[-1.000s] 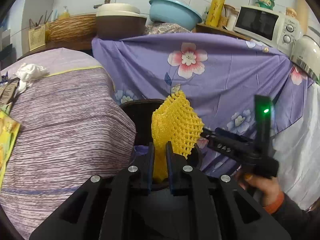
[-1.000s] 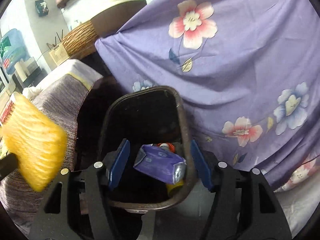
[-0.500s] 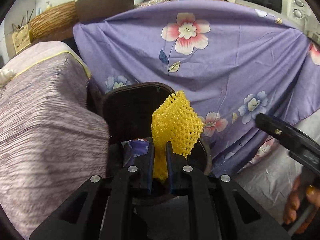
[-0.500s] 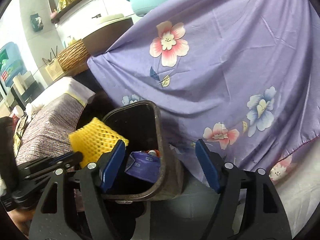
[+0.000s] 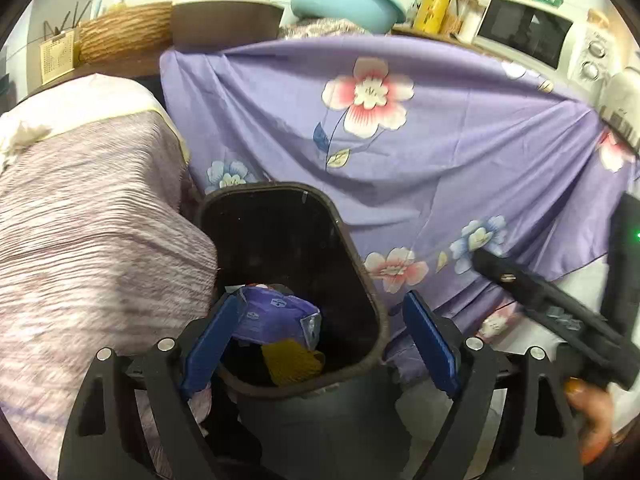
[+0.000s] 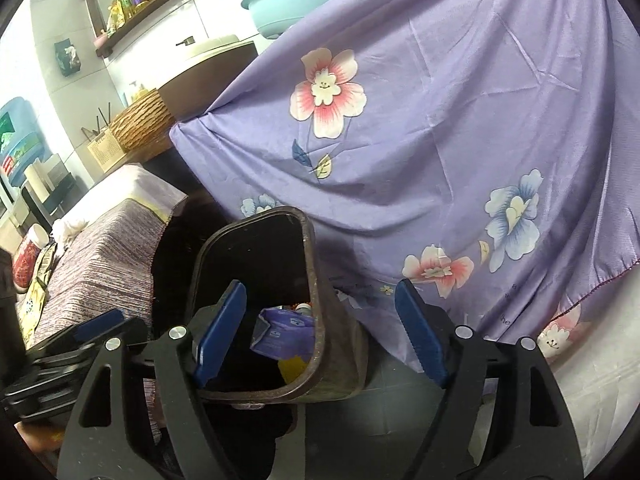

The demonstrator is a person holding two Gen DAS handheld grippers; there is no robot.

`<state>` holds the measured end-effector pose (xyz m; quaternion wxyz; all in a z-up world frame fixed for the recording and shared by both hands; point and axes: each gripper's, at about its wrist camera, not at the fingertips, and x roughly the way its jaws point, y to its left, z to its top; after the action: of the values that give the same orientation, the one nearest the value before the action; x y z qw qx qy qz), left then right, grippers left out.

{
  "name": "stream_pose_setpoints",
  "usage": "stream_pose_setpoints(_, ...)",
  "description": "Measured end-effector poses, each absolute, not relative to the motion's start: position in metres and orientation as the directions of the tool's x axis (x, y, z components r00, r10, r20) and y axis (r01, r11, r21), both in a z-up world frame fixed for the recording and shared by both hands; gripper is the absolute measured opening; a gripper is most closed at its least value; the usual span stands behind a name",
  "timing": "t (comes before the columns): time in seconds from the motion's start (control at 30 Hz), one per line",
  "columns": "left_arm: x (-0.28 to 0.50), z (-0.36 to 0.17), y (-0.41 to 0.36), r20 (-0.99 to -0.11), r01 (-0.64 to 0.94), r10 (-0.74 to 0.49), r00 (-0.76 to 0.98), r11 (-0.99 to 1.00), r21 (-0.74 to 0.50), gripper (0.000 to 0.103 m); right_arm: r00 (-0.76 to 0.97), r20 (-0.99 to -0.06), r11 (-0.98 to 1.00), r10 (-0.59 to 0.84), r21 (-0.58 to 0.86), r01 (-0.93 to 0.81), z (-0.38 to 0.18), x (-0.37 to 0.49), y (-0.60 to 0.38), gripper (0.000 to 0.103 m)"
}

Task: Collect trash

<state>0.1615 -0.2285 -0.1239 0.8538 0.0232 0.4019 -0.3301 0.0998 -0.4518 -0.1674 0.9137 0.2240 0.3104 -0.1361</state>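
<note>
1. Evidently, in the left wrist view, a drop into the one dark bin [image 5: 362, 276] is being finished. The left gripper [image 5: 320, 344] is held above the bin mouth with its jaws opening wide, and nothing is seen between the blue pads [image 5: 210, 346]. One yellow foam net [image 5: 294, 360] is seen lying inside the bin, just below one purple wrapper [image 5: 276, 314]. The right gripper [image 5: 560, 308] is seen at the right edge, gripped by a hand [image 5: 592, 420] (only its side shows there).

2. In the right wrist view, the right gripper [image 6: 320, 338] is also found with its jaws opening, nothing between them; the bin wall [image 6: 320, 320] is merely seen through the gap, well below. The purple wrapper [image 6: 280, 334] and a sliver of yellow beneath it are seen inside.

3. This step is judged all but done. More trash appears to be left on the striped cloth [image 6: 100, 256] at the left: one red-lidded jar [image 6: 26, 256] and at least two flat packets [image 6: 38, 280] (an exact count cannot be made). A reach back there with spread jaws would be called for next.
</note>
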Motion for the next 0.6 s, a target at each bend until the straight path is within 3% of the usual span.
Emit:
stream_pose_setpoints(0.33,0.128,-0.066,-0.165,-0.613,0.536,-0.517,0.598,0.826,-0.174,0.09,0.783,-0.621,0.899,-0.033,0.324,0.294,-0.158,0.115,-0.416,0.077)
stream_pose_setpoints(0.6,0.121,-0.051,-0.083,-0.588,0.362,-0.373,0.718,0.921,-0.142,0.093,0.798,-0.597,0.936,0.077,0.318,0.148,-0.14,0.129,-0.366,0.084)
